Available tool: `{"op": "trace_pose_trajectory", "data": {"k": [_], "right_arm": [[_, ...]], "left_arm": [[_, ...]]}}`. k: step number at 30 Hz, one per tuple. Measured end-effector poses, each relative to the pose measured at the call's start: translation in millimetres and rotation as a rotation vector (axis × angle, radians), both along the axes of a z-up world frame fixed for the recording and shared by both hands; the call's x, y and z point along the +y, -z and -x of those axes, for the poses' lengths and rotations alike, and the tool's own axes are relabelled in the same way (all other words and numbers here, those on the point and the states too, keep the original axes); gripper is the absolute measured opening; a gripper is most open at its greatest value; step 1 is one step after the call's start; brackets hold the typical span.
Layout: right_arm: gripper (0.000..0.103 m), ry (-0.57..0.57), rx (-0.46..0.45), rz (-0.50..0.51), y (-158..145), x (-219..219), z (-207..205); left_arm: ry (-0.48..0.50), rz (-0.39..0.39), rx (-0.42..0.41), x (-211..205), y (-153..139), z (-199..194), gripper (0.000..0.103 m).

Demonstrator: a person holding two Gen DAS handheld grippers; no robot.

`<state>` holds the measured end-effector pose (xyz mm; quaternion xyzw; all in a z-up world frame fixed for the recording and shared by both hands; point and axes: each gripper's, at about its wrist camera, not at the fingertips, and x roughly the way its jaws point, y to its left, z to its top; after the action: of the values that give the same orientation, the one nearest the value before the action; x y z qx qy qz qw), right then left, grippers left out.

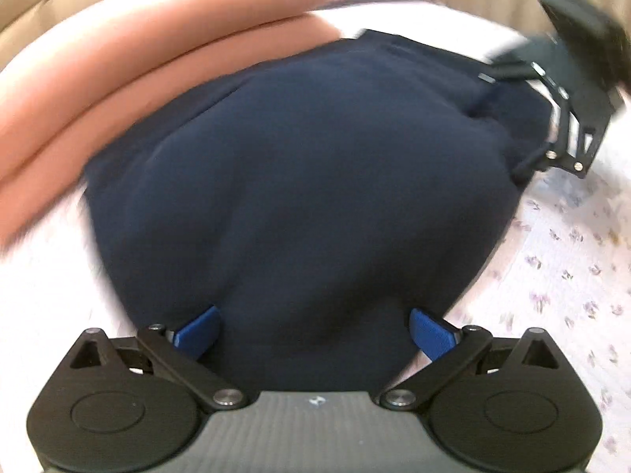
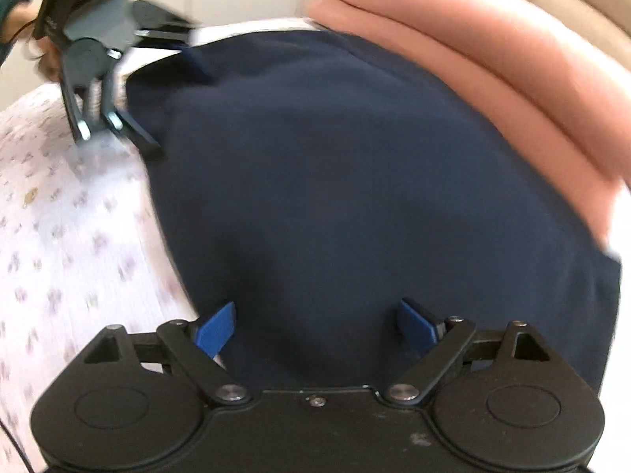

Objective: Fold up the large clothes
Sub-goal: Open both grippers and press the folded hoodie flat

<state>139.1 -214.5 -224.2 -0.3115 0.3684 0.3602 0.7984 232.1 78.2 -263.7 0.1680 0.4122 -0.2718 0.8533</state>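
While both views are smeared by motion, the layout reads clearly enough: in the left wrist view a folded pink blanket [image 1: 157, 63] fills the upper left of the frame, the navy garment [image 1: 315, 197] spreads across the centre on the floral bed sheet [image 1: 560, 276], and the right hand-held gripper [image 1: 528, 165] sits at the upper right, at the garment's far edge. Whether that one is pinching cloth is hard to tell from here. The left hand-held gripper [image 1: 313, 333] at the bottom centre has its blue fingers [image 1: 197, 329] spread wide with navy fabric between them, not clamped. In the right wrist view the left hand-held gripper [image 2: 146, 146] shows at the upper left, touching the garment's edge, the navy garment [image 2: 355, 197] fills the middle, and the pink blanket [image 2: 493, 71] lies upper right; the right hand-held gripper [image 2: 315, 329] at the bottom is likewise spread open over cloth. To fold well, each side should probably close on matching edges, lift evenly, and lay the fabric flat without dragging the blanket
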Motion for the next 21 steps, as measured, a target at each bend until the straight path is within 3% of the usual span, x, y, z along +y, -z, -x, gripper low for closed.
{"op": "trace_pose_trajectory", "data": {"k": [2, 4, 6, 12, 15, 19, 21], "right_arm": [[0.103, 0.078, 0.081, -0.037, 0.1, -20.9, -2.3], [0.103, 0.079, 0.084, -0.024, -1.2, -31.0, 1.8], [0.103, 0.054, 0.069, 0.023, 4.5, -35.3, 12.3], [0.103, 0.068, 0.113, 0.074, 13.7, -22.4, -11.1], [0.103, 0.078, 0.122, 0.081, 14.7, -20.1, -13.3], [0.103, 0.084, 0.116, 0.075, 18.0, -16.7, -11.5], [0.103, 0.085, 0.116, 0.068, 14.6, -25.7, -9.9]], "left_arm": [[-0.027, 0.014, 0.01, 15.8, 0.9, 8.4, 0.103], [-0.06, 0.001, -0.003, 20.6, -2.1, 15.6, 0.103], [-0.148, -0.007, 0.064, 32.2, 0.4, 7.8, 0.103], [-0.337, 0.357, 0.196, 79.3, -0.8, -18.5, 0.103], [-0.358, 0.51, 0.249, 94.5, 2.2, -47.1, 0.103], [-0.353, 0.641, 0.312, 90.2, 6.7, -83.4, 0.103], [-0.377, 0.746, 0.366, 92.3, 11.4, -99.2, 0.103]]}}
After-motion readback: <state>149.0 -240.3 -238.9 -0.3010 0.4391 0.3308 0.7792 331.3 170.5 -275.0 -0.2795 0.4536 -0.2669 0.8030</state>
